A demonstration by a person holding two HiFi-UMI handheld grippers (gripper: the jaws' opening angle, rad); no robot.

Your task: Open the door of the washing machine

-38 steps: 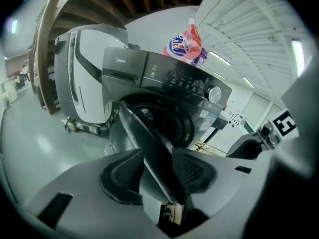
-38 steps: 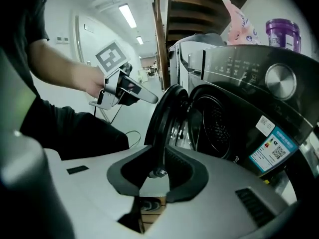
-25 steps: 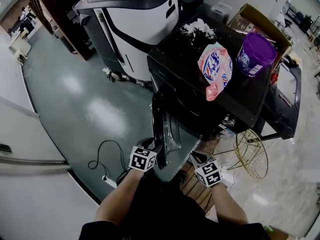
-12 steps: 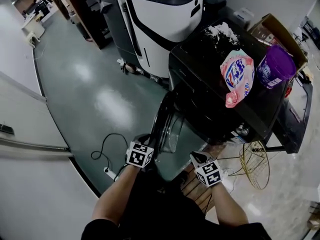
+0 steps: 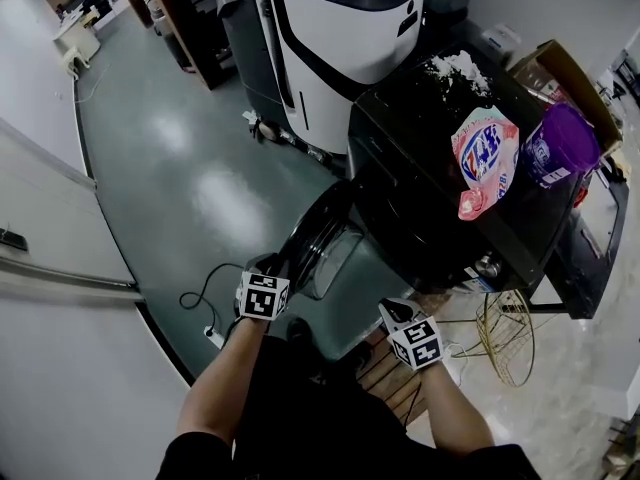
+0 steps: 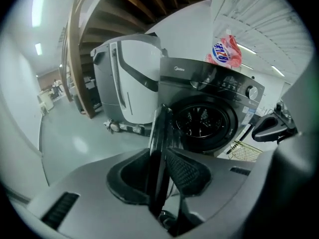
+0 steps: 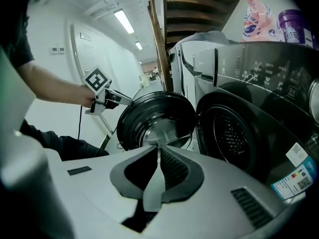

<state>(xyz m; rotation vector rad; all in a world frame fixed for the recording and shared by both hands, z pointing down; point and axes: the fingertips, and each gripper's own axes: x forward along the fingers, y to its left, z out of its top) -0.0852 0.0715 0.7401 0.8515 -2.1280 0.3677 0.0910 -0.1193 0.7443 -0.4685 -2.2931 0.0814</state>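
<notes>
One door (image 6: pixel 162 123) in left hand-held gripper (image 6: pixel 158 156)

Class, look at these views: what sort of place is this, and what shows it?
Probably a test lab or workshop, not a home: a dark grey front-loading washing machine beside a large white-and-black machine, a broad glossy grey-green floor, and ceiling strip lights.

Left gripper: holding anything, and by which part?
Yes: the left gripper grips the washing machine door by its outer rim, edge-on between the pads. The right gripper is shut, empty.

Glossy black washing machine (image 5: pixel 425 173) and door (image 5: pixel 308 236); shiny floor (image 5: pixel 190 188)
</notes>
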